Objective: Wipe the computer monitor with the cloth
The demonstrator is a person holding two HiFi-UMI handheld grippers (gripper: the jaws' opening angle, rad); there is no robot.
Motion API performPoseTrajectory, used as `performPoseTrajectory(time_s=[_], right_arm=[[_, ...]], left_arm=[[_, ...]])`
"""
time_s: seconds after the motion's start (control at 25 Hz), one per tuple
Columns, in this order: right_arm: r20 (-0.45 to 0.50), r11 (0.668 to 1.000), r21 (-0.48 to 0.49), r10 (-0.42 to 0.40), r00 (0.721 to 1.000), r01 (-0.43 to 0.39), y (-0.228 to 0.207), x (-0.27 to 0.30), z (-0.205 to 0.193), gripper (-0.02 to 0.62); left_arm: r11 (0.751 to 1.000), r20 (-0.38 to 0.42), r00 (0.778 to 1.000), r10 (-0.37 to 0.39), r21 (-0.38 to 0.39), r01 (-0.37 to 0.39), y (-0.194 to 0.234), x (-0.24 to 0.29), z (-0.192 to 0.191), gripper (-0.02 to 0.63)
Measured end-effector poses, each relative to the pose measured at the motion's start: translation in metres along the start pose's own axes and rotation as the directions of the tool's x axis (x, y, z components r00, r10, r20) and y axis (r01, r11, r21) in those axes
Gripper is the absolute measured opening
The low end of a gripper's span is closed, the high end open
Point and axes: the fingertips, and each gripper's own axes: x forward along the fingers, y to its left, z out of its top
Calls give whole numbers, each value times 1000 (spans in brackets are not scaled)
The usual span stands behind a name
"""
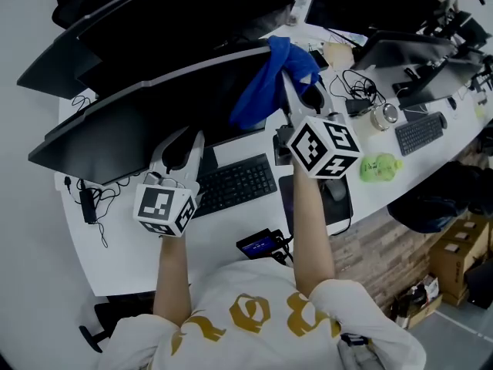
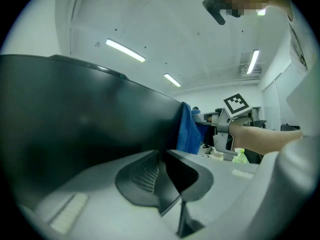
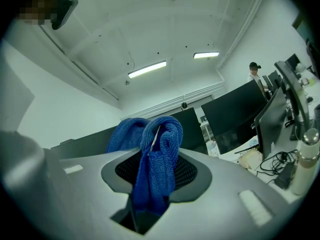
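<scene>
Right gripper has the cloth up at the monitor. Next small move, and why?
Probably sweep the right gripper leftward across the monitor, pressing lightly. Its jaws are shut on the blue cloth, which hangs at the screen's upper right edge; most of the dark screen lies to its left.

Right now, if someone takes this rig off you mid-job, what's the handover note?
Right gripper: shut on the blue cloth, which hangs over the right end of the curved monitor.
Left gripper: jaws together at the monitor's lower edge; can't tell if it pinches the bezel.
Done: cloth picked up and at the screen. How much is wiped can't be read.
Left: probably sweep the cloth leftward across the screen.
</scene>
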Motion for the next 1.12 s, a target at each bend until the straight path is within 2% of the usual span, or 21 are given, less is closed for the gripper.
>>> performPoseTrajectory(time_s=[0.6,1.12], right_arm=[[-66,991,80,111,992,-105,-14,-1,-43,161],[-103,992,98,90,991,-80,-26,-9,-82,158]], left_arm=[[1000,-43,999,-23,-1,23,-16,16,-15,46],[999,-79,997,-10,-40,7,-10,11,-41,46]])
